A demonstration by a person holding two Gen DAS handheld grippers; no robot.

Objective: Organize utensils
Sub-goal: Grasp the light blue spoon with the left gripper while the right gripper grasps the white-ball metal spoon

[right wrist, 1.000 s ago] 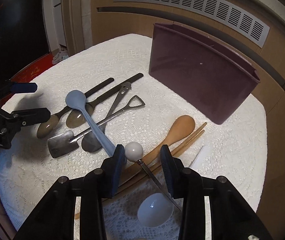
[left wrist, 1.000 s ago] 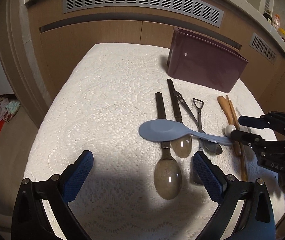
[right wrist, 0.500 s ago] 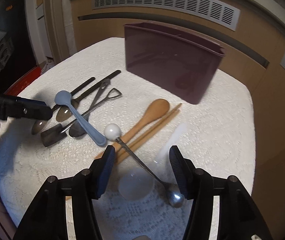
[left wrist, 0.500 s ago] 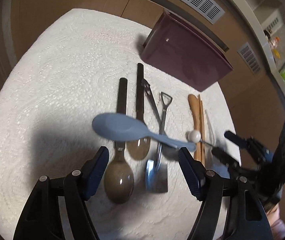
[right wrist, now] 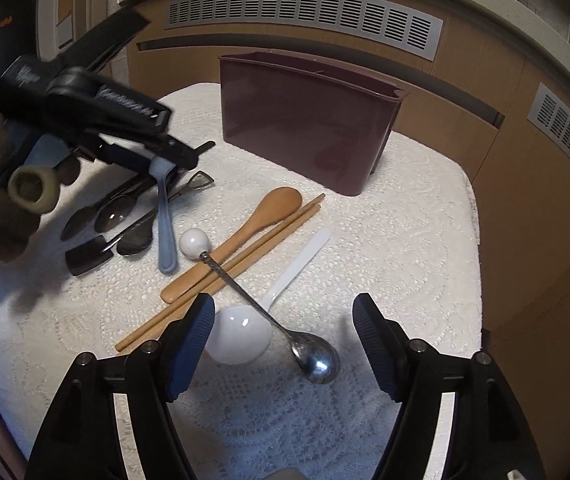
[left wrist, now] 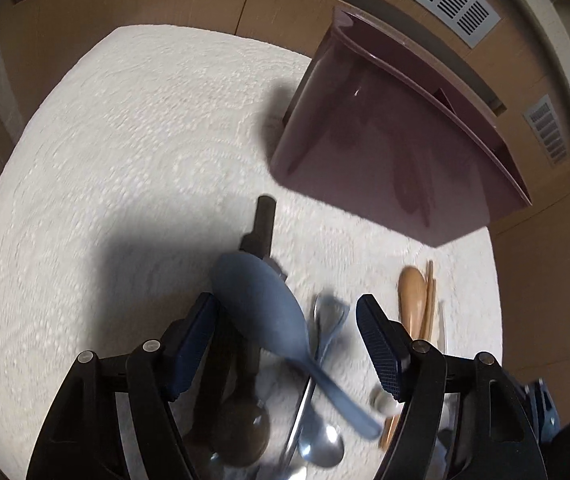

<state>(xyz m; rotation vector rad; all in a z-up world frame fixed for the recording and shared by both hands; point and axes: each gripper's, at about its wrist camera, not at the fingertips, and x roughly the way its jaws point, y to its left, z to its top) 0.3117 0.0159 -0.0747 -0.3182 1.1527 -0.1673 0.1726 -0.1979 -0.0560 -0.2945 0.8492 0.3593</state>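
Currently the left gripper (left wrist: 285, 344) is spread wide, straddling the bowl of the blue spoon (left wrist: 261, 312); pads not touching it as far as I can tell, frame is blurred; judging by the straddle, it's lining up a pinch on the bowl end because that part sits raised across the metal utensils beneath; in the right wrist view the blue spoon's handle (right wrist: 166, 236) slopes down to the counter (right wrist: 405, 240) while its top end is tucked under the left gripper (right wrist: 157, 152).

Right gripper (right wrist: 283, 344) also spread, empty, hovering low over the white spoon (right wrist: 241, 336) and the ball-ended metal spoon (right wrist: 313, 360), which lies across it; likely the next pick on that side.

Maroon holder (right wrist: 309, 120) stands upright at the back of the counter, open top, nothing visibly inside; presumably the destination.

Wooden spoon (right wrist: 261, 220) and chopsticks (right wrist: 245, 256) lie side by side between the two clusters; dark-handled spoons (right wrist: 113, 212) and the small shovel-shaped spoon (right wrist: 89, 256) are fanned under the blue one; risk: lifting the blue spoon could drag those.
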